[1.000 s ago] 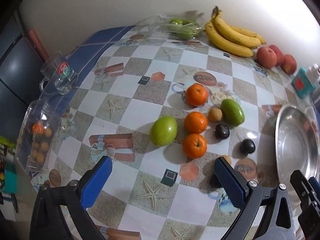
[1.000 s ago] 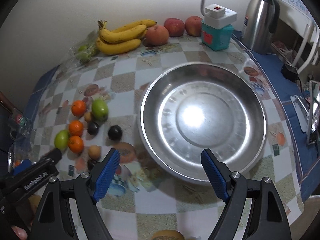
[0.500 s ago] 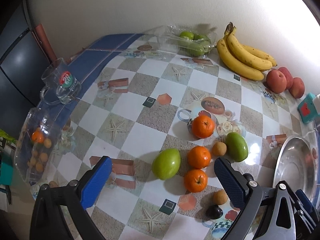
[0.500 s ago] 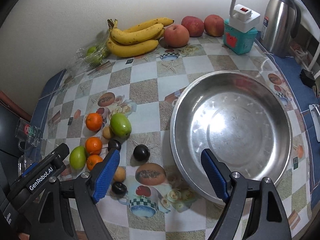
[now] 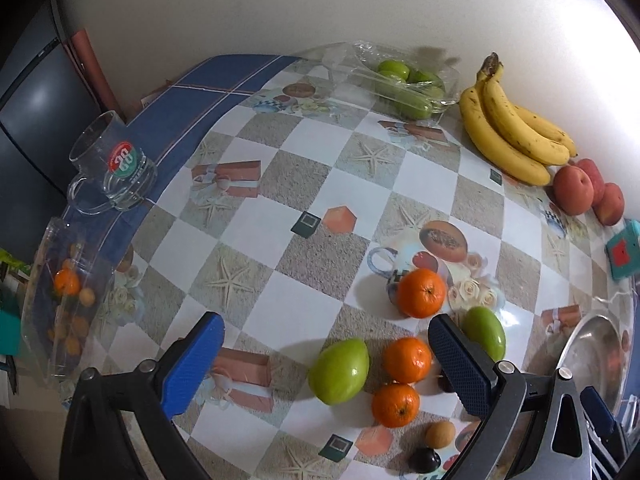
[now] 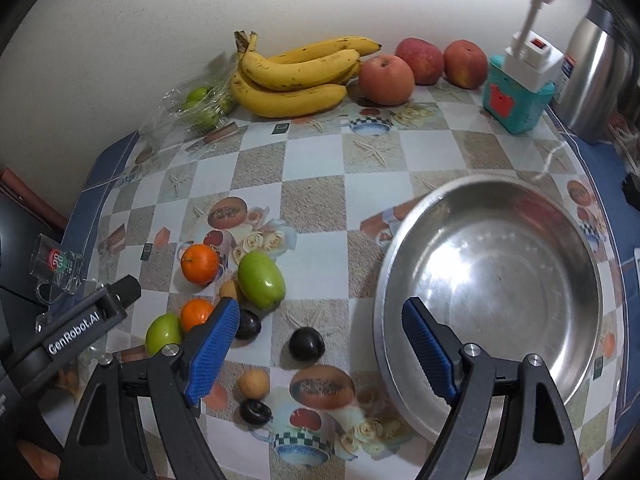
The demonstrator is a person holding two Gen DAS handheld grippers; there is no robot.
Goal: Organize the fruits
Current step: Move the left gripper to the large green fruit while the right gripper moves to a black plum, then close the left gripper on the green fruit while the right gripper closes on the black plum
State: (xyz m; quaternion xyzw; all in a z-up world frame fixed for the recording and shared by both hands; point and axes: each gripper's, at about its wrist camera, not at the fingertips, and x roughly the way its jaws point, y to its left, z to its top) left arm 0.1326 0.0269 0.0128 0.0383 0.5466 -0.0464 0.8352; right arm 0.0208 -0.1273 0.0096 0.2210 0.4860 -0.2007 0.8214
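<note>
A cluster of loose fruit lies on the checked tablecloth: three oranges (image 5: pixel 421 293), two green mangoes (image 5: pixel 339 366) (image 6: pixel 261 280), small brown fruits (image 6: pixel 253 383) and dark plums (image 6: pixel 306 343). An empty steel bowl (image 6: pixel 492 288) stands to the right of them. Bananas (image 6: pixel 296 76) and three red apples (image 6: pixel 386 79) lie at the back by the wall. My left gripper (image 5: pixel 324 364) is open and empty above the near green mango. My right gripper (image 6: pixel 320 352) is open and empty above the plum, beside the bowl's left rim.
A clear bag of green fruit (image 5: pixel 408 84) lies at the back left. A glass mug (image 5: pixel 114 164) and a clear box of small oranges (image 5: pixel 64 304) stand at the left edge. A teal box with a white lamp (image 6: pixel 520 88) and a steel flask (image 6: pixel 596 72) stand at the back right.
Both grippers have pulled back and tilted; the fruit cluster has slid lower in the left view, and the bowl has shifted right in the right view. Both stay open.
</note>
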